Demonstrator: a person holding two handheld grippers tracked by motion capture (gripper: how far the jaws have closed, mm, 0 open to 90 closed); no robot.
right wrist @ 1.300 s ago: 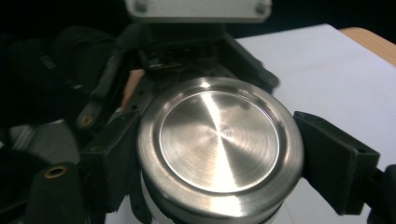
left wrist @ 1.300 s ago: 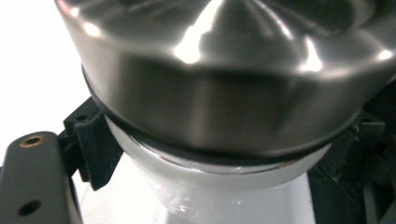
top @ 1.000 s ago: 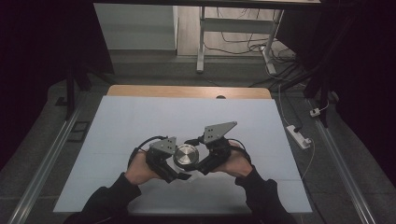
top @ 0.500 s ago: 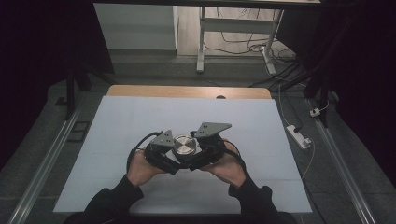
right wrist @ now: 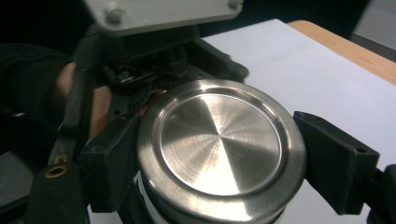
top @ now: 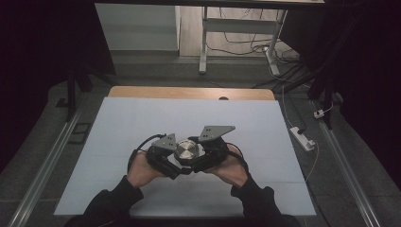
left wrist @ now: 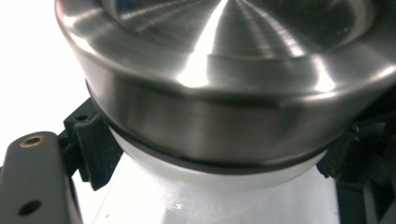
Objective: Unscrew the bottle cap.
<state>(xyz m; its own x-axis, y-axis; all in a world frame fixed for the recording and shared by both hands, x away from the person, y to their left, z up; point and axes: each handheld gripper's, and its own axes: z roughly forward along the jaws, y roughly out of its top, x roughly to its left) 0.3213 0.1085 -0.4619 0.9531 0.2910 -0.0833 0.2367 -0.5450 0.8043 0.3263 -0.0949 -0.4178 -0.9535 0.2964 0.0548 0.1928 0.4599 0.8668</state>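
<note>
A round container with a brushed steel lid (top: 187, 150) is held above the white table sheet (top: 142, 118), between the two grippers. My left gripper (top: 163, 158) comes in from the left. In the left gripper view its black jaws close on the white body (left wrist: 210, 179) just under the steel lid (left wrist: 224, 70). My right gripper (top: 208, 153) comes in from the right with its grey plate on top. In the right gripper view its jaws press both sides of the lid (right wrist: 219, 149). The lower part of the container is hidden.
A wooden strip (top: 189, 92) runs along the table's far edge. On the floor to the right lies a white power strip (top: 302, 138) with cables. Metal legs of another desk (top: 203, 42) stand beyond the table.
Both hands have drawn closer together and carried the container slightly away from the person. The right gripper's plate has turned a little. Both grips are unchanged.
</note>
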